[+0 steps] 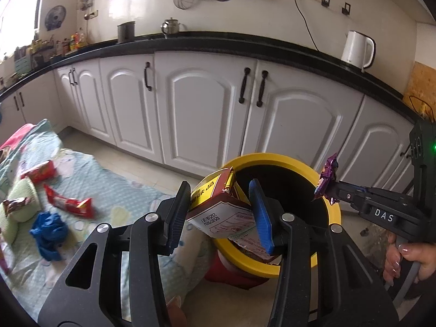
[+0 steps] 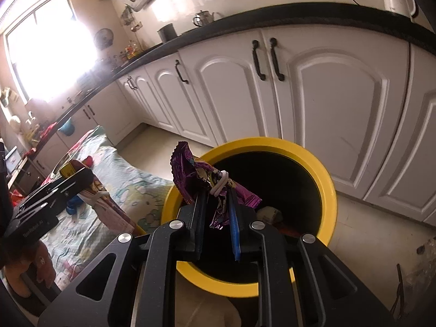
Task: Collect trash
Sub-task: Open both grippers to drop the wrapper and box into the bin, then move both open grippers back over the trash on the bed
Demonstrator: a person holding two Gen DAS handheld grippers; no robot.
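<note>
Already two pieces of trash hang at the round yellow-rimmed bin with a dark inside (image 1: 288,160), which stands on the pale tiled floor (image 1: 130,160) in front of the white kitchen cabinets (image 1: 201,103). A small red-and-white cardboard carton with printed text (image 1: 218,207) is pinched between the jaws of the left gripper (image 1: 220,212), tilted and poised over the bin's near rim. A crumpled purple foil wrapper (image 2: 207,179) is clamped in the nearly closed jaws of the right gripper (image 2: 218,218), just above the bin's opening. Inside the bin some pale and reddish scraps (image 2: 269,215) show at the bottom, so a part of the collecting looks done. By my reading, both pieces are at the drop point and only need releasing. More is left beyond that: on the light blue patterned cloth (image 1: 122,190) spread beside the bin lie two red snack wrappers (image 1: 68,201), a brown-and-red wrapper (image 1: 16,204) and a crumpled blue plastic bag (image 1: 49,234), all well apart from the bin. The task looks roughly midway, with several pickups to go.
</note>
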